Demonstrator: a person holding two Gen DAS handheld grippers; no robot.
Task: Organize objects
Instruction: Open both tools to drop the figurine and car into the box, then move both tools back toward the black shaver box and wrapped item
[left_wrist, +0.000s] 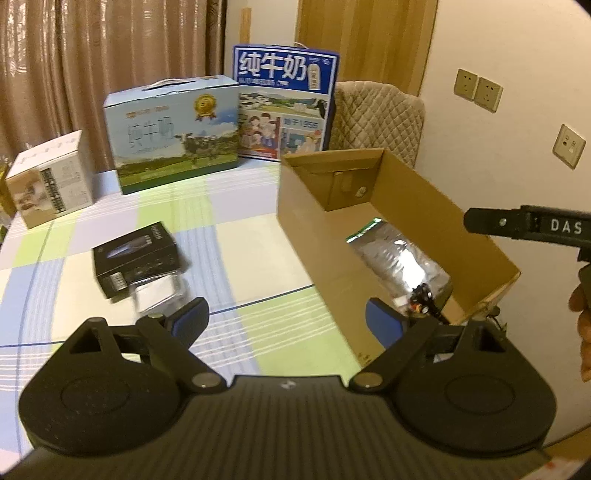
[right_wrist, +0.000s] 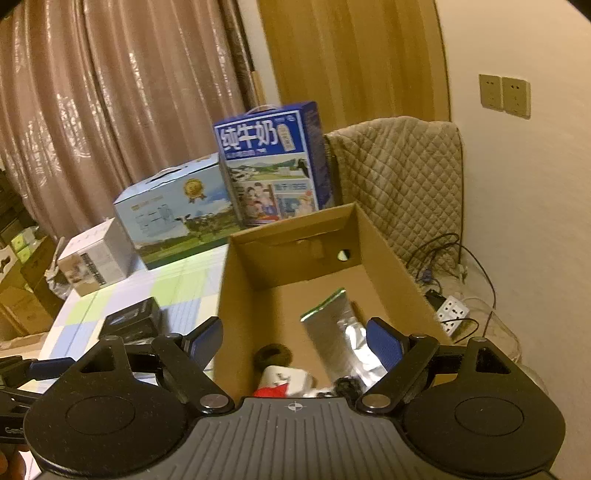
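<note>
An open cardboard box (left_wrist: 417, 206) stands on the right of the checked table (left_wrist: 229, 251); it also shows in the right wrist view (right_wrist: 376, 240). Inside lies a silver foil pouch (left_wrist: 402, 258) (right_wrist: 332, 332), a small white and red item (right_wrist: 284, 382) and a dark round thing (right_wrist: 273, 354). A black box (left_wrist: 136, 254) (right_wrist: 133, 319) lies on the table over a white packet (left_wrist: 155, 293). My left gripper (left_wrist: 286, 325) is open and empty above the table, at the box's near left corner. My right gripper (right_wrist: 295, 345) is open and empty over the box's near end; part of it shows in the left wrist view (left_wrist: 524, 223).
Two milk cartons (left_wrist: 173, 133) (left_wrist: 284, 107) and a small white carton (left_wrist: 48, 181) stand at the table's far side. A quilted chair (right_wrist: 399, 177) stands behind the box. A power strip (right_wrist: 452, 314) and cables lie on the floor to the right.
</note>
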